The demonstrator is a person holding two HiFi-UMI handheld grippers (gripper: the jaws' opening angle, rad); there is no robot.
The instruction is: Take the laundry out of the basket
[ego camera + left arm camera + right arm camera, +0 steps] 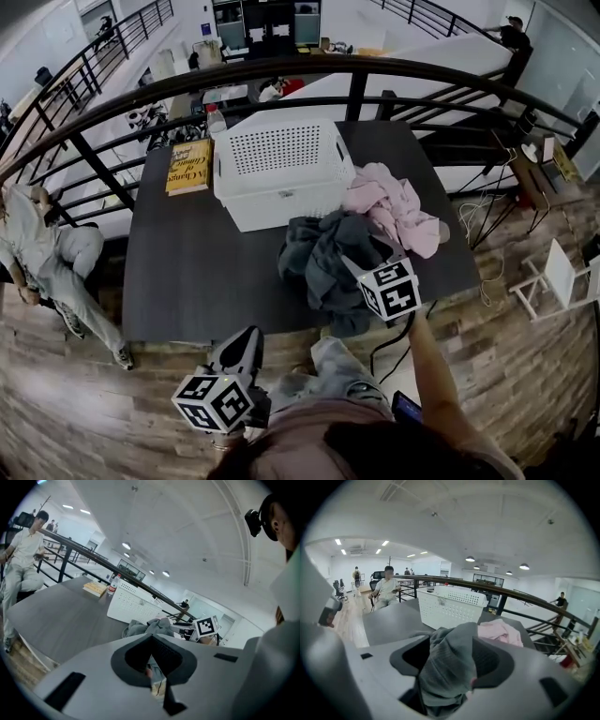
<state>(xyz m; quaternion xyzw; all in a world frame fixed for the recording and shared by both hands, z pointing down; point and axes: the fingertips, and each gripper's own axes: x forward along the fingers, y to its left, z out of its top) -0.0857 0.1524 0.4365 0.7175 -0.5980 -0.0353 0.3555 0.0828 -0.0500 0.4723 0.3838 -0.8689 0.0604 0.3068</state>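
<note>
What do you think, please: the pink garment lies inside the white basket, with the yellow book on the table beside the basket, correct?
Not quite: the pink garment lies outside the white basket, on the table at its right in the head view. The yellow book is indeed on the table beside the basket.

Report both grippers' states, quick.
Left gripper: closed, nothing in it.
Right gripper: jaws apart, dark grey knitted garment bunched between them, apparently not clamped.
</note>
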